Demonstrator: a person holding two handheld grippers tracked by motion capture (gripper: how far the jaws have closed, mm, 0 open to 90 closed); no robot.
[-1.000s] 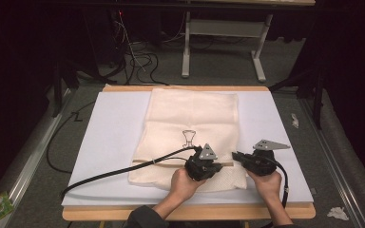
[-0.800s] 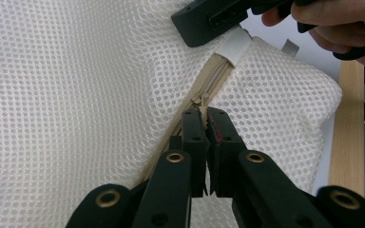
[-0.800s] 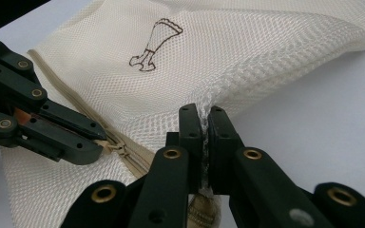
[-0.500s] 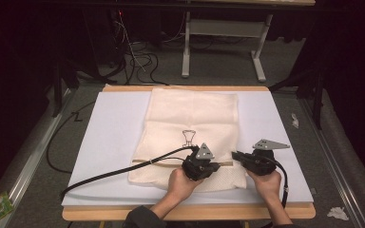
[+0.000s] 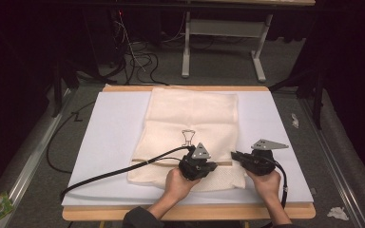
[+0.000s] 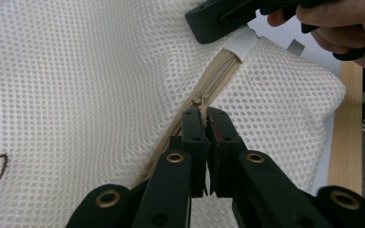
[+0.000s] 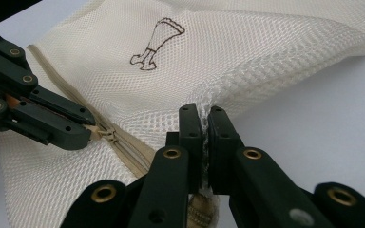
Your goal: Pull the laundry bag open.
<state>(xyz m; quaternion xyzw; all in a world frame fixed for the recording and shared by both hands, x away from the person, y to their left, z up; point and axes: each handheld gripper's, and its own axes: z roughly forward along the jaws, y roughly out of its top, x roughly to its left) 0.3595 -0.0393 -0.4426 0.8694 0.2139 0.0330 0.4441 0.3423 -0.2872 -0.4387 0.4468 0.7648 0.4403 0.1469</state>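
A cream mesh bag [image 5: 195, 118] with a beige zipper [image 6: 218, 78] lies flat on the white board [image 5: 109, 142]. My left gripper [image 6: 205, 116] is shut on the zipper pull [image 6: 202, 102], partway along the zipper near the bag's front edge. In the high view it [image 5: 214, 166] points right, toward the right gripper. My right gripper [image 7: 204, 111] is shut on a pinched fold of mesh at the bag's edge [image 7: 206, 102], close to the zipper's end. In the high view it [image 5: 233, 154] points left, a short gap from the left one. A dark embroidered motif [image 7: 154, 42] marks the bag.
The board rests on a wooden table [image 5: 190, 213] whose front edge lies just under the forearms. The left gripper's black cable [image 5: 119, 171] trails left across the board. Bare white board lies either side of the bag. A metal stand [image 5: 218, 47] is on the floor beyond.
The left gripper has edged slightly to the left along the zipper. The right gripper has kept still, and both stay shut.
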